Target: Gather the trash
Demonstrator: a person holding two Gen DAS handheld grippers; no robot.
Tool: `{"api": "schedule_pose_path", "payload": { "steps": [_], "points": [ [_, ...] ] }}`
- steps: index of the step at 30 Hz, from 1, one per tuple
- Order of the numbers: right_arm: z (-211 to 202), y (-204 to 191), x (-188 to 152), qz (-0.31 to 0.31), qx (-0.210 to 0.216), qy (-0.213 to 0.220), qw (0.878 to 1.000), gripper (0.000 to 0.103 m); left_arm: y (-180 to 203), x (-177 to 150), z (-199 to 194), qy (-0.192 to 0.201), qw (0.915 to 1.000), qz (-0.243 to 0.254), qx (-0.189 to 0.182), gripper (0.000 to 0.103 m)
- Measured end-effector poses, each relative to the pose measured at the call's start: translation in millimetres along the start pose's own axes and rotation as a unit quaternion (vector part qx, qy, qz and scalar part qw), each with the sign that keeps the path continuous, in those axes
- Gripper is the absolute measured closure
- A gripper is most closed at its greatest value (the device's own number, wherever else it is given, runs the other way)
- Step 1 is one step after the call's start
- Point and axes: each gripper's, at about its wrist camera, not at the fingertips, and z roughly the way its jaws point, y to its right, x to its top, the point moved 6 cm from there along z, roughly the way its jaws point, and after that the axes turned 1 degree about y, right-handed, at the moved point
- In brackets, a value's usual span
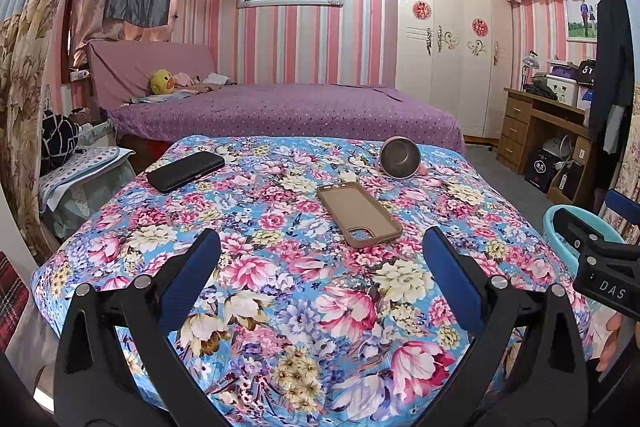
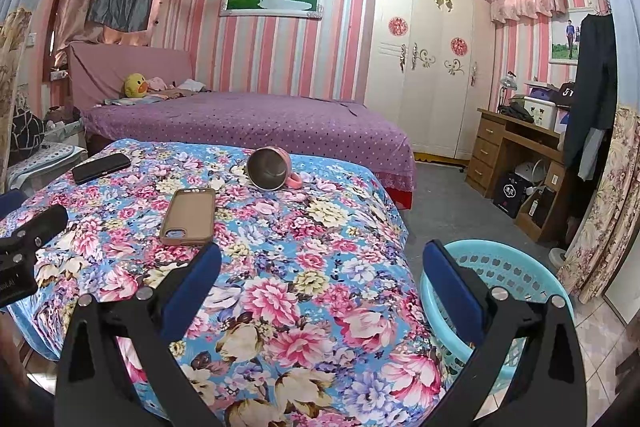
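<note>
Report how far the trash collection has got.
Nothing looks collected yet: what shows of the blue basket beside the table is empty. Nothing is in hand; the left claw and right claw are both open. Left on the floral cloth: tipped mug, brown phone case, black case.

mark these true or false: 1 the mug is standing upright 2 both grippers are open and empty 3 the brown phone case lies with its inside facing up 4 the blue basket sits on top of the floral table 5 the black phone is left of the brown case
1. False. The mug lies on its side, its mouth toward the cameras.
2. True. The left gripper and right gripper are spread with nothing between them.
3. True. The brown phone case shows its hollow inside.
4. False. The blue basket stands on the floor beside the floral table.
5. True. The black phone lies left of it.
</note>
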Motion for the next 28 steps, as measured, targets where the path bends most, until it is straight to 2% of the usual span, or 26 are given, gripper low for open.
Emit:
{"api": "schedule_pose_path", "payload": {
  "steps": [28],
  "points": [
    [-1.1, 2.7, 2.5, -0.003, 0.003, -0.003, 1.000, 0.005, -1.4, 0.7, -1.0, 0.000, 1.0000, -0.002, -0.001, 0.005]
  ]
}}
